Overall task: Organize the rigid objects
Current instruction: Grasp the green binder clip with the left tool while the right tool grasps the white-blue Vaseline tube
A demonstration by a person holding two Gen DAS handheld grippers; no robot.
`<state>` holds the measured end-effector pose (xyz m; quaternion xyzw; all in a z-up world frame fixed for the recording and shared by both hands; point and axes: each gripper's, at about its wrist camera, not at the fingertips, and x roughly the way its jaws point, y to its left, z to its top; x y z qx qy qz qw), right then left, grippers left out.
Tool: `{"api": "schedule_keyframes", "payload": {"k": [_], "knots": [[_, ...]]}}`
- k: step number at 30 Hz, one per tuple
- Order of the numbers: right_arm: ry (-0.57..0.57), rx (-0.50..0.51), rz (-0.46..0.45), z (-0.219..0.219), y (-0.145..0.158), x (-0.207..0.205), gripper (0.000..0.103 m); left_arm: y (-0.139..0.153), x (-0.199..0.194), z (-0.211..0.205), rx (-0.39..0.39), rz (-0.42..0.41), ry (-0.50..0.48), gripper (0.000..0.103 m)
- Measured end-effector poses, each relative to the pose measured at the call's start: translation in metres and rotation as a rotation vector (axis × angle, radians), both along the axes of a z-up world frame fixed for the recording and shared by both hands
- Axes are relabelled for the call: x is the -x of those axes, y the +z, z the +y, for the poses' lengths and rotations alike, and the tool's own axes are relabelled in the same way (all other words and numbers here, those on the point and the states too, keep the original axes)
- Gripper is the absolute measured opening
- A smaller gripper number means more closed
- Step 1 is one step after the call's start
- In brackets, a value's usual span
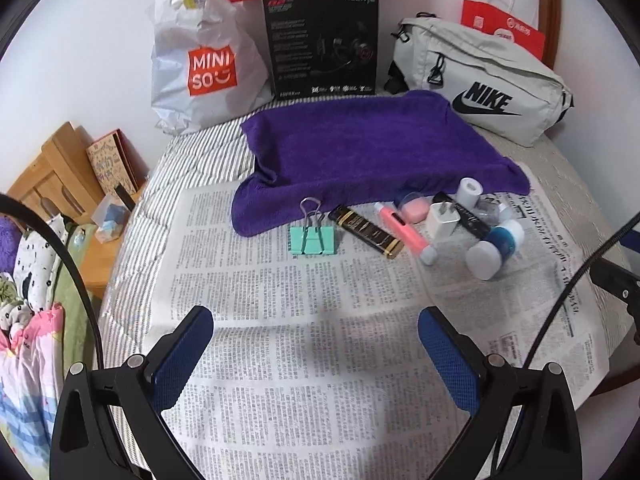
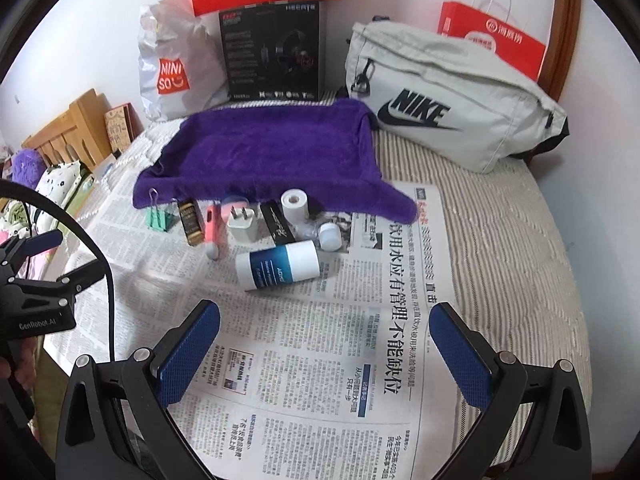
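Note:
Small rigid objects lie in a row on a newspaper [image 1: 280, 320] in front of a purple towel [image 1: 360, 148]: a mint binder clip [image 1: 313, 240], a black and gold bar [image 1: 366, 231], a pink tube [image 1: 404, 232], a white charger plug [image 1: 442, 221], a white and blue bottle [image 2: 278, 265] and a small white roll [image 2: 295, 202]. My left gripper [image 1: 316, 320] is open and empty, above the newspaper short of the clip. My right gripper [image 2: 324, 318] is open and empty, just short of the bottle.
A Miniso bag [image 1: 204, 60], a black headset box [image 1: 322, 44], a grey Nike bag [image 1: 480, 80] and red paper bags [image 2: 492, 40] stand along the wall behind the towel. A wooden bedside unit [image 1: 60, 184] and bedding lie to the left of the striped bed.

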<state>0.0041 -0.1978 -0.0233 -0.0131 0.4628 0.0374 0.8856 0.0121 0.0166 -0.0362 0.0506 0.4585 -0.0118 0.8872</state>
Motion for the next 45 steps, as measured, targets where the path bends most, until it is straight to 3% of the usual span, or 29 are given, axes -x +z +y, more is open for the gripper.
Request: {"api": "schedule_keyframes", "payload": {"k": [9,14,21,24,27,32,34,42,45], "knots": [[0.0,-0.027,0.039,-0.009,-0.032,-0.024,0.103,-0.037,-0.045,0.026,0.06,0.056,0.063,0.102],[-0.005,-0.037,0.038,-0.012,-0.046,-0.036,0.103,-0.053,-0.069,0.023,0.04,0.037,0.033,0.101],[0.008,-0.062,0.032,-0.01,-0.064,-0.048,0.103,-0.073,-0.09,0.014,0.072,0.029,-0.025,0.099],[0.024,-0.055,0.015,-0.005,-0.066,-0.051,0.103,-0.078,-0.094,0.015,0.07,0.021,-0.02,0.087],[0.05,-0.064,-0.002,0.004,-0.067,-0.054,0.103,-0.079,-0.096,0.017,0.071,-0.004,-0.02,0.085],[0.117,-0.028,-0.013,0.026,-0.071,-0.058,0.103,-0.078,-0.095,0.022,0.088,-0.054,-0.024,0.063],[0.133,-0.007,-0.02,0.033,-0.073,-0.059,0.103,-0.076,-0.093,0.023,0.111,-0.064,-0.04,0.049],[0.159,0.022,-0.004,0.048,-0.091,-0.068,0.101,-0.077,-0.093,0.015,0.078,-0.065,-0.063,0.046],[0.159,0.003,-0.004,0.047,-0.095,-0.069,0.083,-0.078,-0.093,0.014,0.079,-0.064,-0.068,0.046]]}}
